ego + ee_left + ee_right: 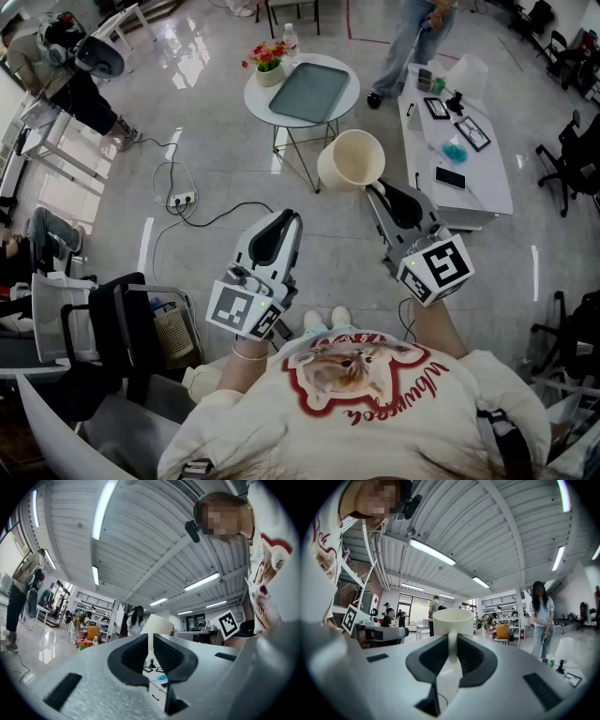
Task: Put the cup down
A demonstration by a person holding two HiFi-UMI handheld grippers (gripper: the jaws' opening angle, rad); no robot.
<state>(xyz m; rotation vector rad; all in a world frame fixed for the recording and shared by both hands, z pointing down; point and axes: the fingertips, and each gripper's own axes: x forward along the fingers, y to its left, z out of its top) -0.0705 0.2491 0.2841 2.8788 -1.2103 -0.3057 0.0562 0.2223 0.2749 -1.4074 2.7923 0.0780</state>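
Right claw [373,190], cup [349,161] upright, mouth up

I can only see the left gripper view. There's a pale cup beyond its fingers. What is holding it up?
Observer: The right gripper is. Its fingers grip the cup by its handle.
Operator: Is it standing on anything?
Observer: No. In the head view it hangs over bare floor, beside a round table.
Operator: Is there anything in it?
Observer: From above, it looks empty.
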